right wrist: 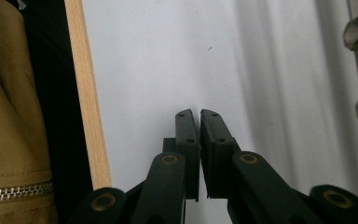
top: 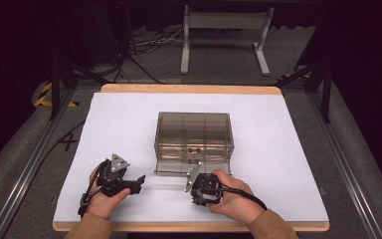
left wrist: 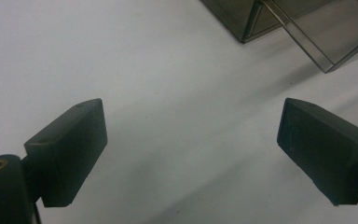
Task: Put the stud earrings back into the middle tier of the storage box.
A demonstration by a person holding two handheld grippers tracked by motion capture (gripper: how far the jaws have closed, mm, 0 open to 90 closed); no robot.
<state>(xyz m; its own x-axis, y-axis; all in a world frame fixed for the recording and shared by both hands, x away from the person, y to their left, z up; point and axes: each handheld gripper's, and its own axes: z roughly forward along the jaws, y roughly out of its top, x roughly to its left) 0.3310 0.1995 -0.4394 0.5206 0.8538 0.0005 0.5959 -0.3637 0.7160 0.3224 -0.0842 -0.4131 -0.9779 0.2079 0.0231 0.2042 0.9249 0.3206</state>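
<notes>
My table (top: 189, 89) has a pale wooden edge showing along the top and bottom of the frame, and a white sheet (top: 114, 124) covers nearly all of it. At the centre of the frame a smoky clear drawer box (top: 194, 134) stands on the sheet. Just below it, toward lower centre, a clear pulled-out drawer (top: 171, 180) lies flat on the white.

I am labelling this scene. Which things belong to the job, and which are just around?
Job: drawer box; its open drawer; left gripper, open; right gripper, shut.
Around: white table cover; metal stand; floor cables.
</notes>
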